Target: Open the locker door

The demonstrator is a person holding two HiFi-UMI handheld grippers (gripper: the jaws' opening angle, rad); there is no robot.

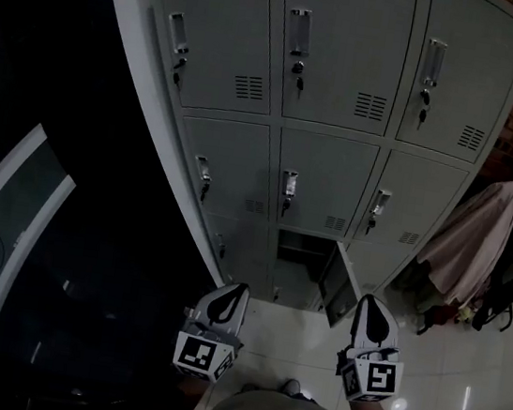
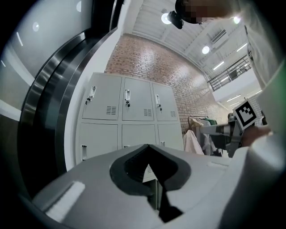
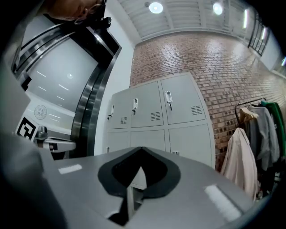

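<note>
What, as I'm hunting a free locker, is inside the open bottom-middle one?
The open locker shows only a shelf-like ledge near its top; no items visible. Its back and floor are too dark to tell.

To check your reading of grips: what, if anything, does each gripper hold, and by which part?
Nothing: the left gripper and right gripper both have jaws together, empty.

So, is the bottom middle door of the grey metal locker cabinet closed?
No, the bottom middle door stands swung open at the right of its dark compartment.
</note>
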